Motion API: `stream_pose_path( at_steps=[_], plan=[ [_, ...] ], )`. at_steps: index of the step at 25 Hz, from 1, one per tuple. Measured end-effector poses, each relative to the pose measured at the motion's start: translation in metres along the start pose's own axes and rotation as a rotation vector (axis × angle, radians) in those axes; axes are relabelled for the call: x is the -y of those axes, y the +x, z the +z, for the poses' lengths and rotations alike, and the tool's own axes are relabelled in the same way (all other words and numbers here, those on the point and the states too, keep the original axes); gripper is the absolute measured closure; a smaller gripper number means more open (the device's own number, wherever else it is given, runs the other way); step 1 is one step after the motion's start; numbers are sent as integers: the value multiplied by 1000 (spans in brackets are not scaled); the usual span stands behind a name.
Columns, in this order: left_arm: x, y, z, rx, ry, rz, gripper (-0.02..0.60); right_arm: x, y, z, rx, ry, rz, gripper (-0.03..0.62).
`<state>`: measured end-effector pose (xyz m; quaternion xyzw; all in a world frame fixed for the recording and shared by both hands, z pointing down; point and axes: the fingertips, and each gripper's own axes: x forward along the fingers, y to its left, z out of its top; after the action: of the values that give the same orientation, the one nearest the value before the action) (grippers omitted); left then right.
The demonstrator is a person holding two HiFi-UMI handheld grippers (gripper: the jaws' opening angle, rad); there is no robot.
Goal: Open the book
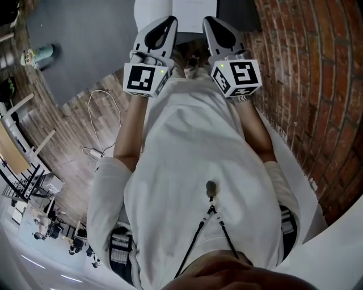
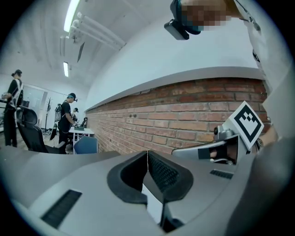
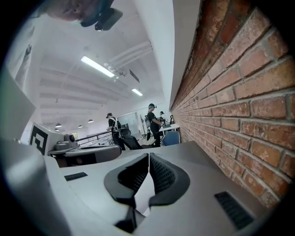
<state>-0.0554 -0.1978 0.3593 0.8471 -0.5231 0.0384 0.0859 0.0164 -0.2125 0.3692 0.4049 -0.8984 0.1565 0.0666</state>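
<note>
Both grippers are held up side by side in front of a person's white-shirted chest, pointing away. In the head view my left gripper (image 1: 165, 24) and right gripper (image 1: 214, 24) stand close together, marker cubes toward the body. A white flat thing (image 1: 194, 8), perhaps the book, shows at the top edge beyond their tips; I cannot tell for sure. In the left gripper view the left gripper (image 2: 147, 155) is shut, pads meeting, nothing between them. The right gripper (image 3: 149, 156) in its own view is likewise shut and empty. Each view catches the other gripper beside it.
A red brick wall (image 1: 309, 79) runs close along the right, with a white ledge (image 1: 295, 175) at its foot. A white cable (image 1: 102, 122) lies on the wooden floor at the left. Several people (image 2: 67, 117), desks and chairs (image 3: 173, 137) stand far down the room.
</note>
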Motion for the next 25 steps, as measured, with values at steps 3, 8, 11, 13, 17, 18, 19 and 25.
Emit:
stream_pose_path(
  at_steps=[3,8,11,13,17,18,19,25],
  plan=[
    [-2,-4,20,40,17,-2,557,-5,-2,17,29,-30,4,556],
    [0,-12,51,95,24,4,557,-11,-12,50,84,-80,7,556],
    [13,-22,64,107,19,2,557,-14,-27,64,104,-93,14,556],
    [18,-28,73,117,17,3,557,-18,-35,72,114,-105,20,556],
    [19,-30,101,169,34,2,557,-25,-40,91,146,-132,30,556],
    [22,-30,107,181,45,1,557,-25,-42,95,155,-135,32,556],
    [25,-30,112,190,56,0,557,-25,-45,98,163,-138,32,556],
    [38,-32,131,225,90,-9,557,-23,-61,119,212,-153,18,556]
  ],
)
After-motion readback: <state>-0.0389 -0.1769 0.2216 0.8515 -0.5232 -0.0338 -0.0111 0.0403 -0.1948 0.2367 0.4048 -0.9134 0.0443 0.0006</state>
